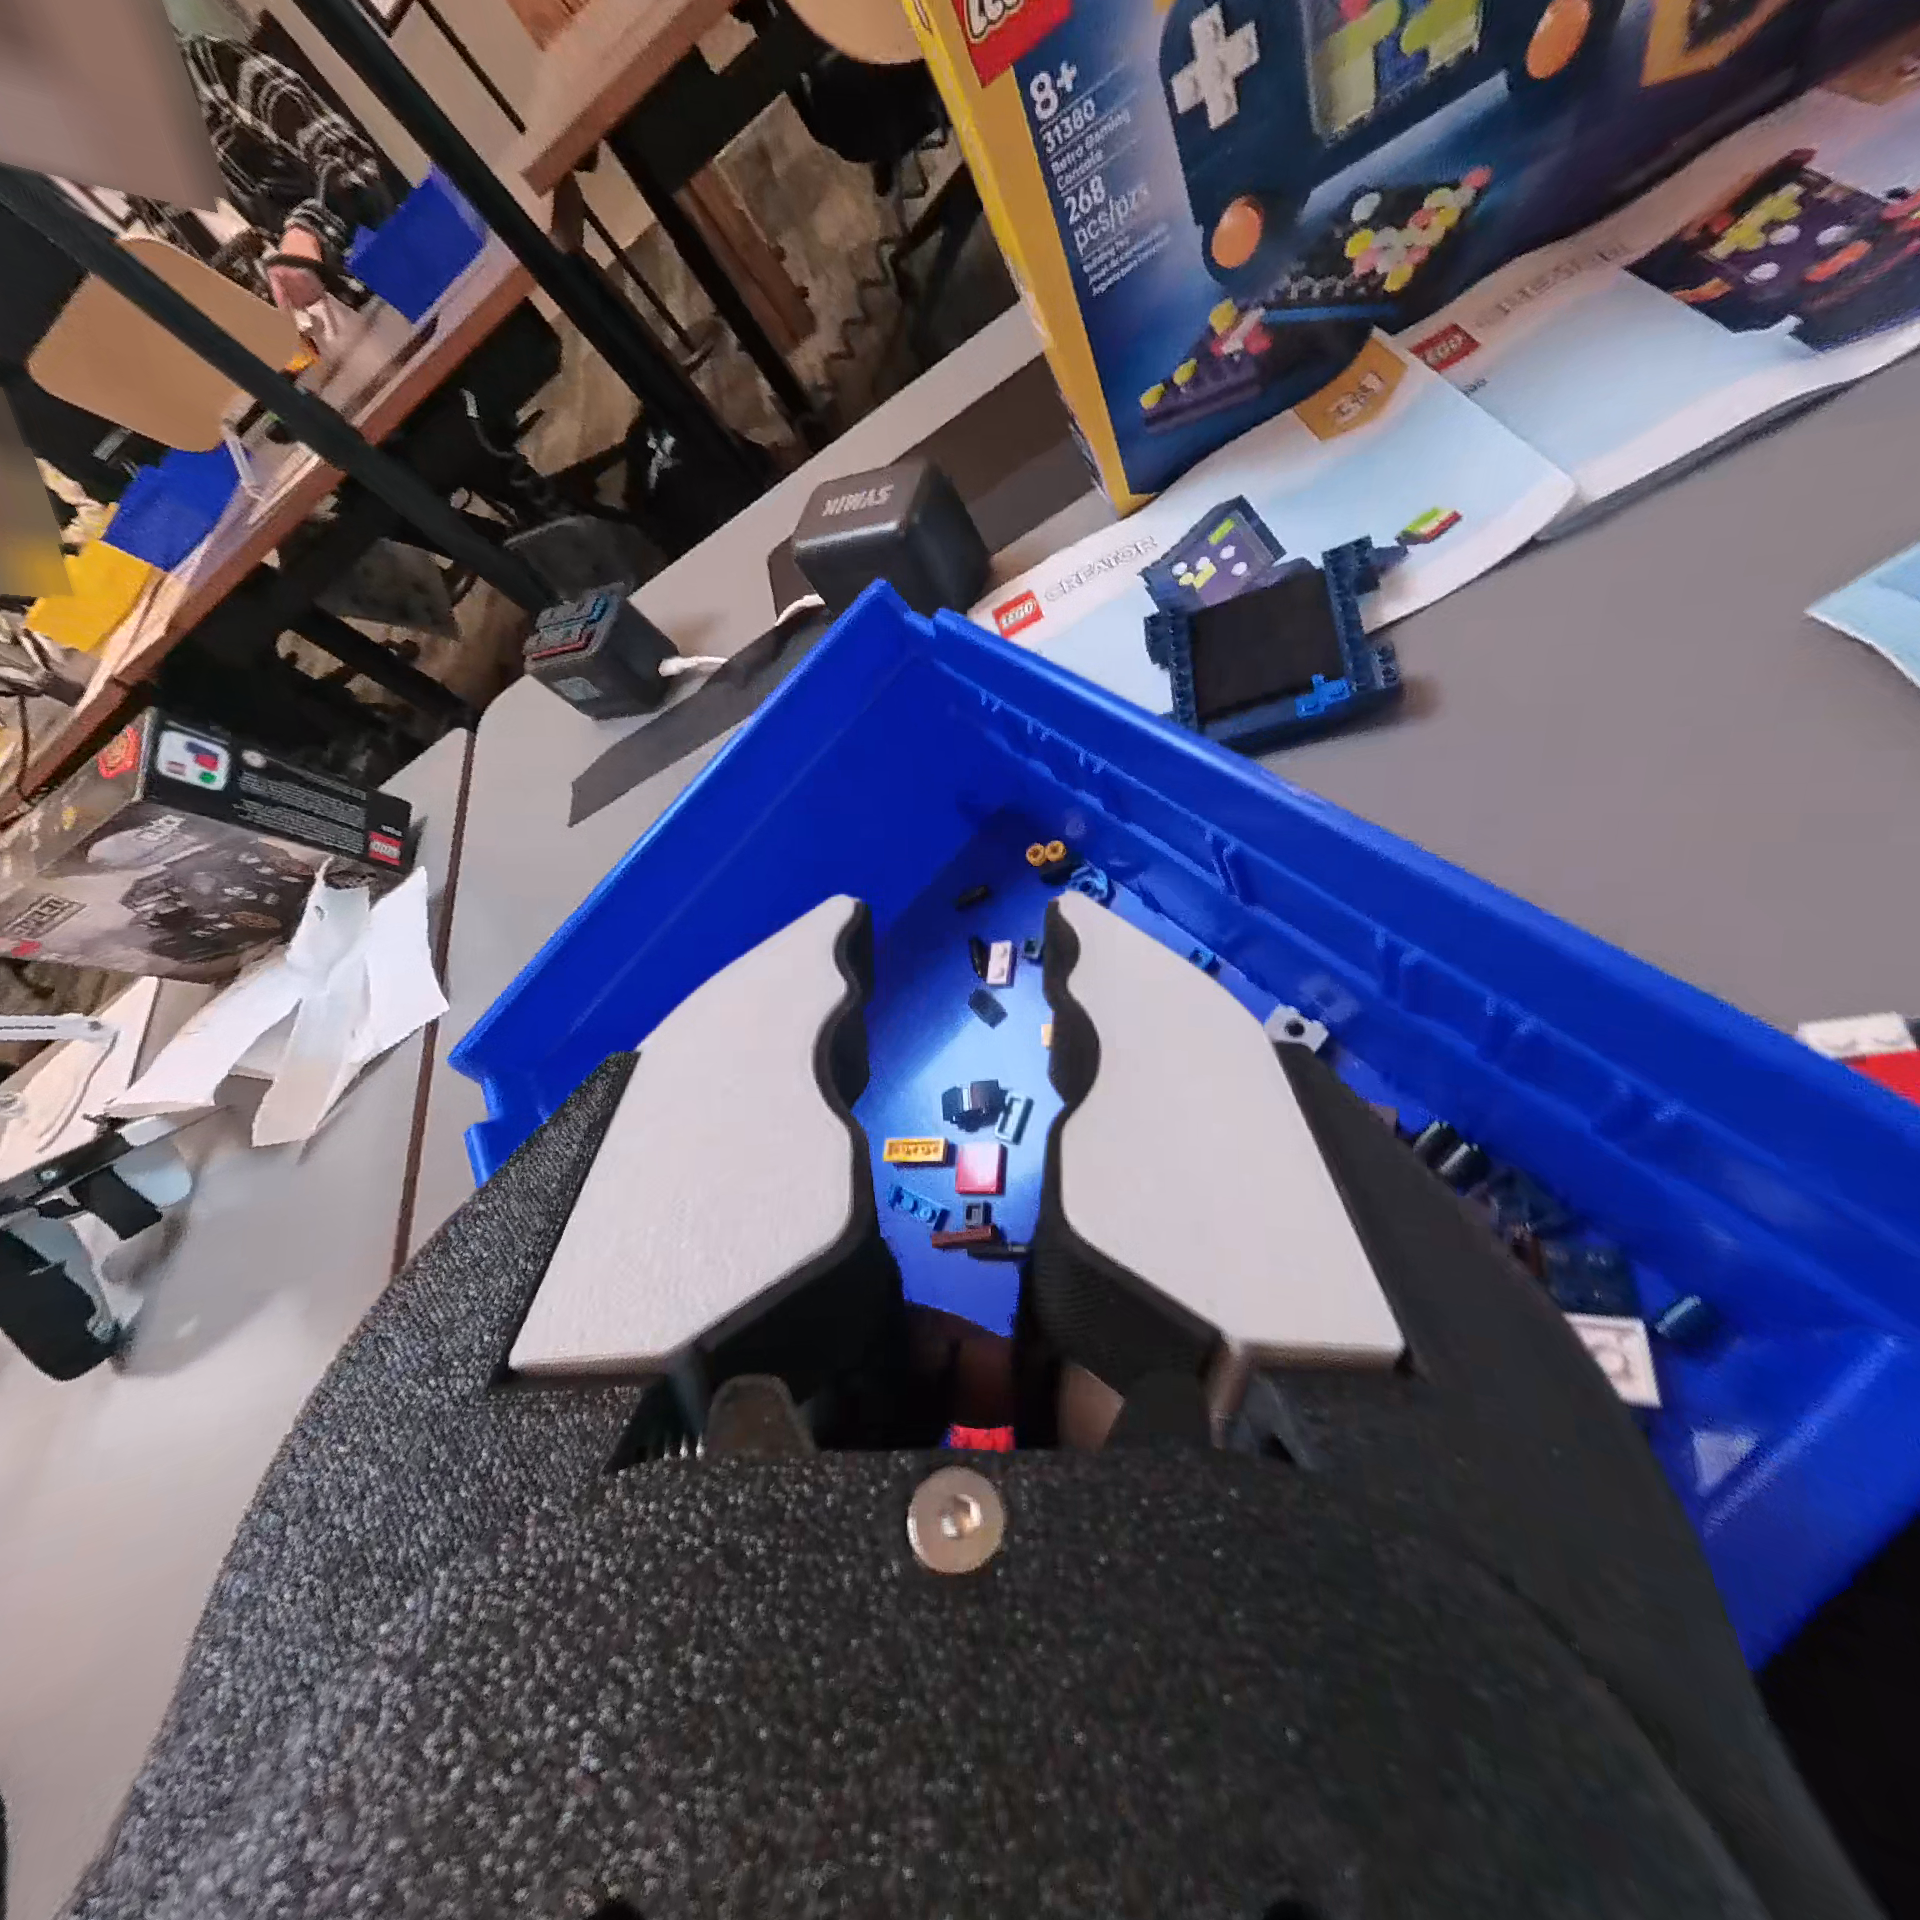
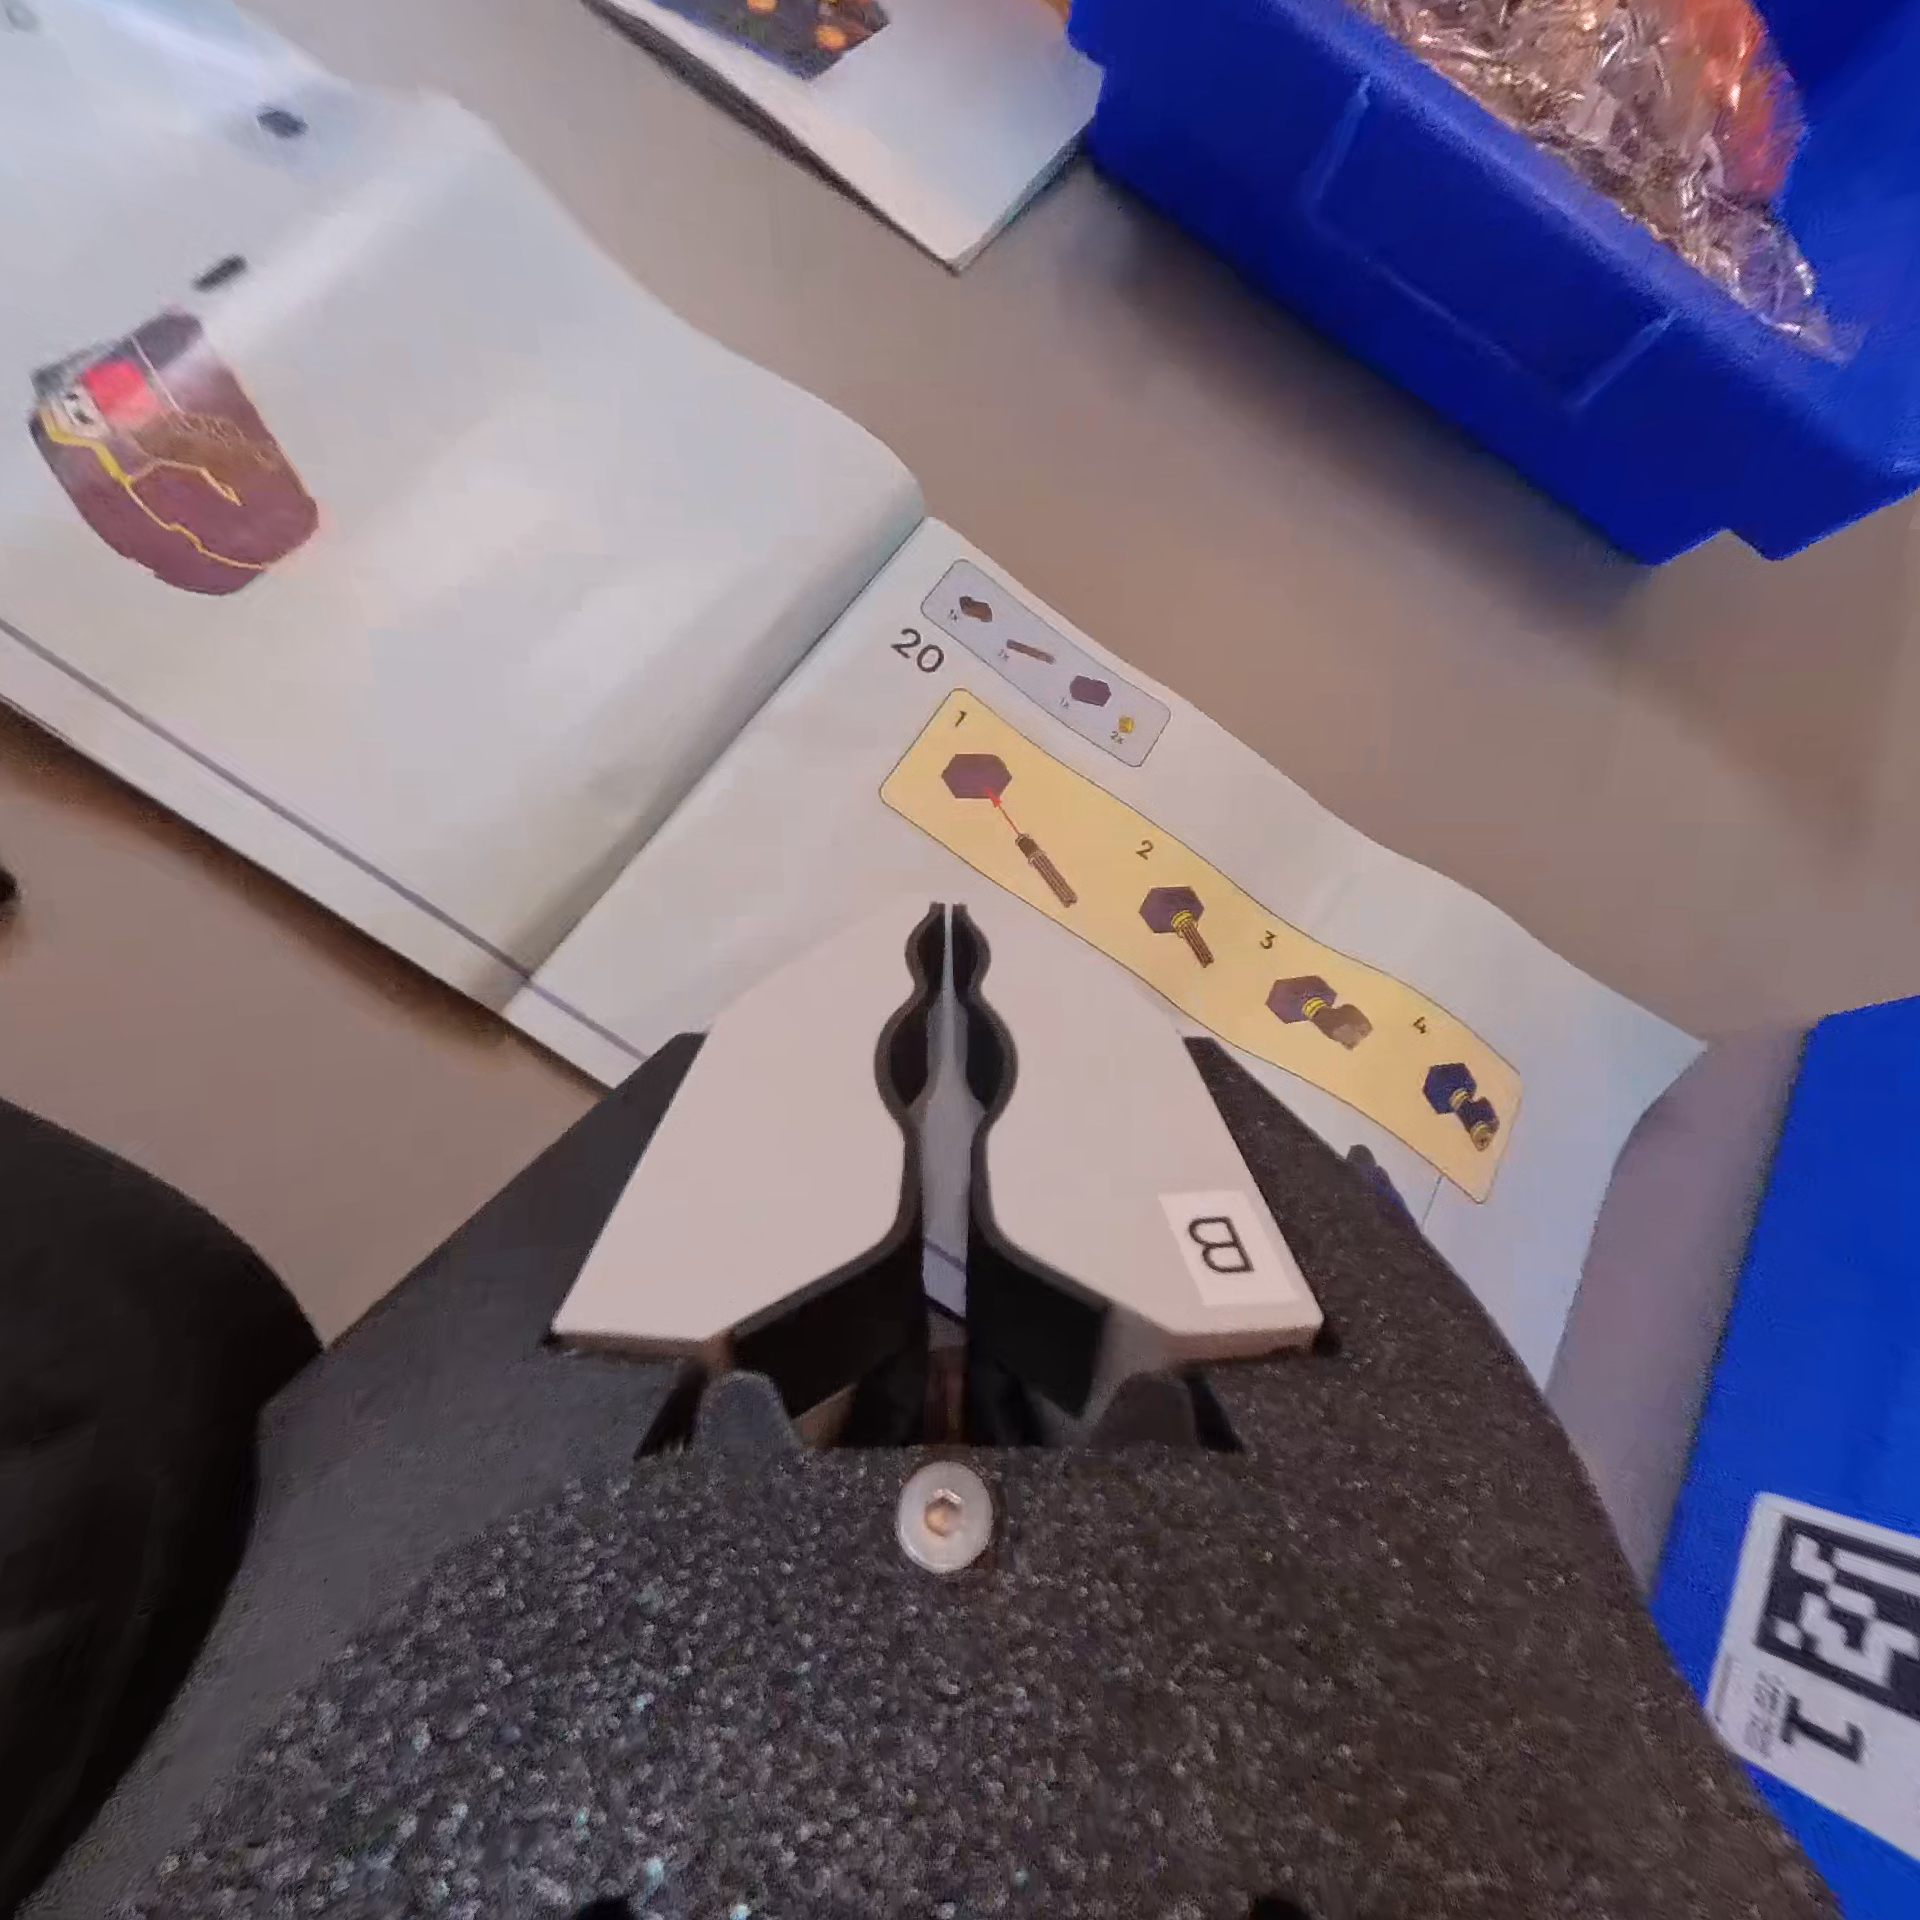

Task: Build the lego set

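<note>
Hovering over a blue bin (image 1: 727, 831), the left gripper (image 1: 951, 935) is being held with its fingers apart and nothing between them. Small loose bricks are being seen through the gap on the bin's floor: a red square tile (image 1: 980, 1166), an orange tile (image 1: 914, 1149), a black piece (image 1: 971, 1101) and a pair of small yellow rings (image 1: 1046, 853) near the far corner. A partly built dark blue model (image 1: 1273, 649) is being shown on the grey desk (image 1: 1610, 727) just beyond the bin's rim, with open instruction booklets (image 1: 1403, 468) and a toy set box (image 1: 1299, 208) behind it. A dark cube-shaped device (image 1: 883, 535) and crumpled white paper (image 1: 322, 997) are being seen to the left.

The right gripper (image 2: 948, 914) is being held closed, its tips meeting on nothing, above an open instruction booklet (image 2: 727, 831) lying flat on the desk. A yellow strip of printed assembly steps (image 2: 1195, 935) is being shown just right of the tips. A blue bin of crinkled foil wrap (image 2: 1455, 260) is being seen farther off, and a blue surface bearing a black-and-white marker (image 2: 1839, 1621) at lower right.
</note>
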A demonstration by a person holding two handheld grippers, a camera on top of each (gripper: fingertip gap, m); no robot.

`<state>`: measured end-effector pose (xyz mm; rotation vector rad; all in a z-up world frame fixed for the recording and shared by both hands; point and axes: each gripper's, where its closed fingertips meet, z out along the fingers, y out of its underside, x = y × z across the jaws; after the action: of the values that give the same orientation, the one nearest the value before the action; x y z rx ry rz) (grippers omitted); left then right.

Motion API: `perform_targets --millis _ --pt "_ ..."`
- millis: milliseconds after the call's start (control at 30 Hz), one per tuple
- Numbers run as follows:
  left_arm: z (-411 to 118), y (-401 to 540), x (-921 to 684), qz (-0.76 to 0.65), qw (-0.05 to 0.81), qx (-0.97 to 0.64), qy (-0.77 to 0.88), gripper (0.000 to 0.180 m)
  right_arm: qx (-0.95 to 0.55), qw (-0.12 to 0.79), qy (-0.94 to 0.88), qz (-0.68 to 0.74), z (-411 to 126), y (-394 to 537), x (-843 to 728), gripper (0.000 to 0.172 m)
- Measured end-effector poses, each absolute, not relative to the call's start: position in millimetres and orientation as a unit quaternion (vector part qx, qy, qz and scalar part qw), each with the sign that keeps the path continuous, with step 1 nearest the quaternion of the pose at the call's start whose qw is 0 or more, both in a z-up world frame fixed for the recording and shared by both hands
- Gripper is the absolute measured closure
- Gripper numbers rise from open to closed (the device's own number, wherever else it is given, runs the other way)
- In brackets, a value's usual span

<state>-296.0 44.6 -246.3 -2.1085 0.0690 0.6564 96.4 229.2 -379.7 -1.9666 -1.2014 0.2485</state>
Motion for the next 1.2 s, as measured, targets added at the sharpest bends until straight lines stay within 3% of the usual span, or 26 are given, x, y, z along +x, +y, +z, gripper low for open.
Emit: perform_targets --millis 833,1033,1200 --pt "-312.4 71.0 -296.6 0.220 0.340 -0.913 0.047 0.145 -0.785 0.407 -0.452 0.116 -379.9 220.6 95.2 0.171" --pt "-345.9 47.2 -294.5 0.128 0.214 -0.966 0.072 0.133 -0.786 0.406 -0.451 0.121 -380.0 221.0 94.9 0.171" --pt "-358.2 43.1 -293.8 0.088 0.196 -0.975 0.061 0.133 -0.786 0.405 -0.451 0.122 -379.8 220.7 94.9 0.171"
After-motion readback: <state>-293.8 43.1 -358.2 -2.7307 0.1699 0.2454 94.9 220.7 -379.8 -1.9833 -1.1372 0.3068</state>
